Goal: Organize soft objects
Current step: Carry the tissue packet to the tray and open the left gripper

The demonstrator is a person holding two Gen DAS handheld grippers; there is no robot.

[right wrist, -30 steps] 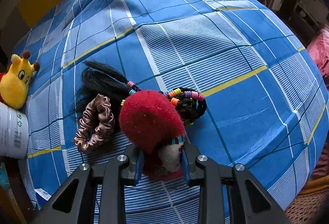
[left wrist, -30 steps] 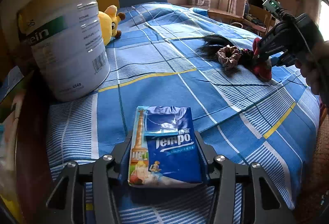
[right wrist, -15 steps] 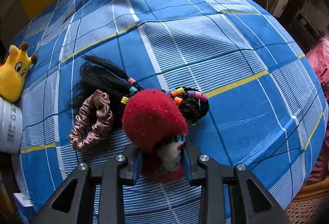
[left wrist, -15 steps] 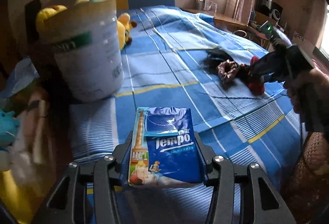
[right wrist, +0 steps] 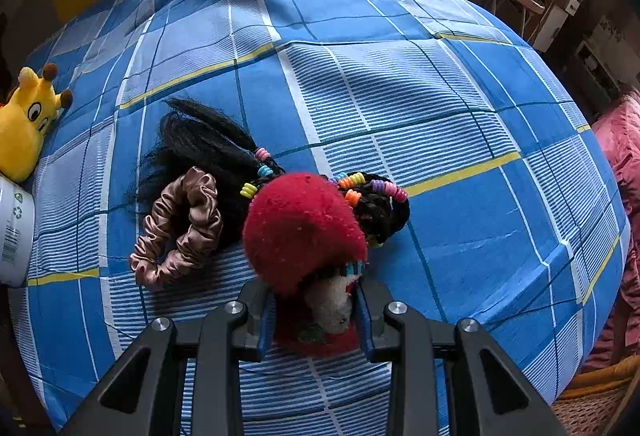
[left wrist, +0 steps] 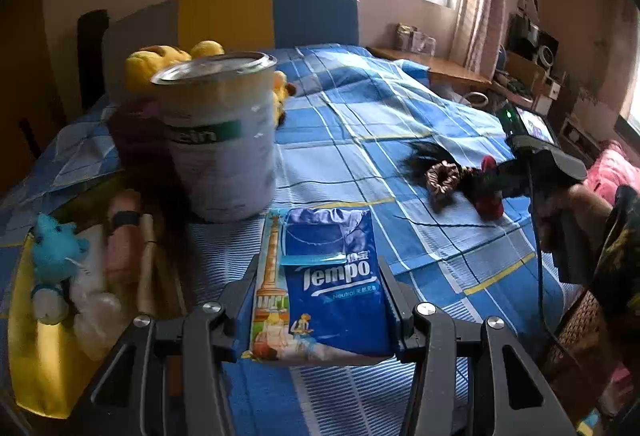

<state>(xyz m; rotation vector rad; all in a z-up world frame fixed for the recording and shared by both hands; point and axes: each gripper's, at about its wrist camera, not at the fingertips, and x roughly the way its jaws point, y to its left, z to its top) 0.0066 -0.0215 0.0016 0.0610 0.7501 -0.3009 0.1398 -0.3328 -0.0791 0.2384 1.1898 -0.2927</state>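
Note:
My left gripper (left wrist: 318,310) is shut on a blue Tempo tissue pack (left wrist: 320,284) and holds it above the bed's near edge. My right gripper (right wrist: 316,316) is shut on a red plush doll (right wrist: 304,232) with a white face, low over the blue plaid bedspread (right wrist: 400,96). A brown satin scrunchie (right wrist: 180,228) and a black hairpiece with coloured beads (right wrist: 208,148) lie against the doll. In the left wrist view the right gripper (left wrist: 494,182), doll (left wrist: 490,196) and scrunchie (left wrist: 442,178) are at the right.
A large white tin (left wrist: 220,132) stands on the bed, a yellow plush (left wrist: 160,60) behind it. The yellow plush (right wrist: 28,120) also shows in the right wrist view. A yellow container (left wrist: 36,356) at left holds a blue plush (left wrist: 56,248) and other soft things.
My left gripper has lifted and drawn back with the tissue pack, bringing the yellow container into view at left. My right gripper holds the red doll nearly still.

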